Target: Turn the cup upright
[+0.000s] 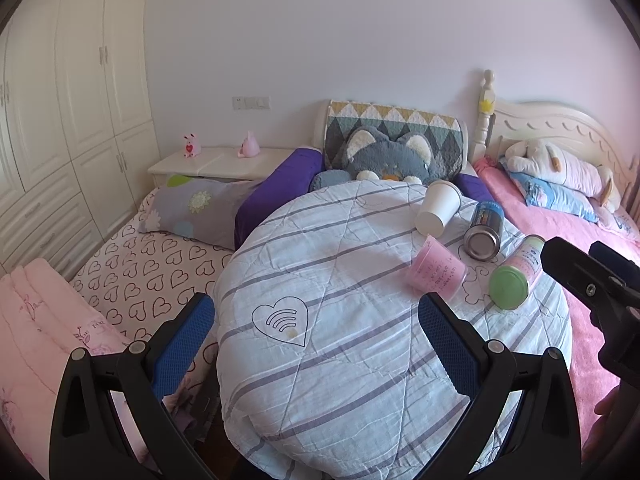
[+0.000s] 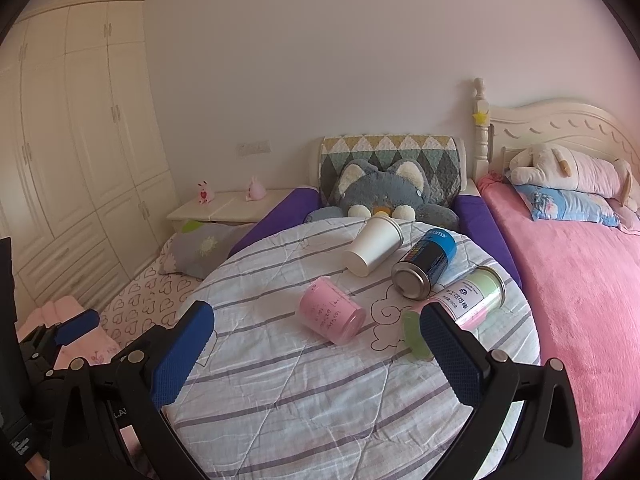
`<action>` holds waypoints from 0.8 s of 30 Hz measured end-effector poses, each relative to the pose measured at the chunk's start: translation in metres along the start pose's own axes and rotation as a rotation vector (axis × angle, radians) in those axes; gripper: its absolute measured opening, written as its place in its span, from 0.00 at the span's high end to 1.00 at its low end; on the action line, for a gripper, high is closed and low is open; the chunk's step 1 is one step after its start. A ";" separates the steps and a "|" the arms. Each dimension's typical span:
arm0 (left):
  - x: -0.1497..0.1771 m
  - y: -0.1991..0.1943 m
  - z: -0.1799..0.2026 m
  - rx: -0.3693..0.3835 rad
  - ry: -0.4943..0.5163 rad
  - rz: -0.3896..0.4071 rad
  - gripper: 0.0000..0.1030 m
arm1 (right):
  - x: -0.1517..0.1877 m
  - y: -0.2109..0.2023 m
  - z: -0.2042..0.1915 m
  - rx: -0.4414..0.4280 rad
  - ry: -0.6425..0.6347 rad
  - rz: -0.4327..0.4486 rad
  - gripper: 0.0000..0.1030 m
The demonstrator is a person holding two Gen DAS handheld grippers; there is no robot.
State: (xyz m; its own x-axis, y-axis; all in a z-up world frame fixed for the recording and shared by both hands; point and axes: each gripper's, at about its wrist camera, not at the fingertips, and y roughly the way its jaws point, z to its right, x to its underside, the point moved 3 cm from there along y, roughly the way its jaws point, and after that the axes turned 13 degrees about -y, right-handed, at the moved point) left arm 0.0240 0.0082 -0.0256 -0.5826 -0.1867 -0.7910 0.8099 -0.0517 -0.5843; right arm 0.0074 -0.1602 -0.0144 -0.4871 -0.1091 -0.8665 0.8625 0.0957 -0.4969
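Both wrist views look forward from just above the striped quilt (image 1: 320, 280), sharing it and the headboards.

Ahead of our hand-held gripper we see a striped quilt (image 2: 280, 392) carrying a blue can (image 2: 426, 262) and a green-lidded jar (image 2: 472, 300), both lying down. Beyond sits a grey plush cat (image 2: 384, 192); a pink blanket (image 2: 580, 280) spreads to the right.
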 end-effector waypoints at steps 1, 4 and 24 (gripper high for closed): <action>0.000 0.002 0.001 0.002 0.002 -0.007 0.00 | 0.000 0.000 0.000 0.001 0.000 -0.001 0.00; 0.002 0.005 0.003 0.003 0.006 -0.016 0.00 | 0.002 0.002 0.000 0.002 0.003 -0.004 0.00; 0.003 0.016 0.009 -0.002 0.008 -0.031 0.00 | 0.005 0.014 0.009 -0.003 0.002 -0.027 0.00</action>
State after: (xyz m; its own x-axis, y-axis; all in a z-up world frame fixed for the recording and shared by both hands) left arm 0.0362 -0.0021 -0.0357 -0.6079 -0.1773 -0.7740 0.7914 -0.0557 -0.6088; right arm 0.0177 -0.1687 -0.0254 -0.5105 -0.1093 -0.8529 0.8486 0.0958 -0.5203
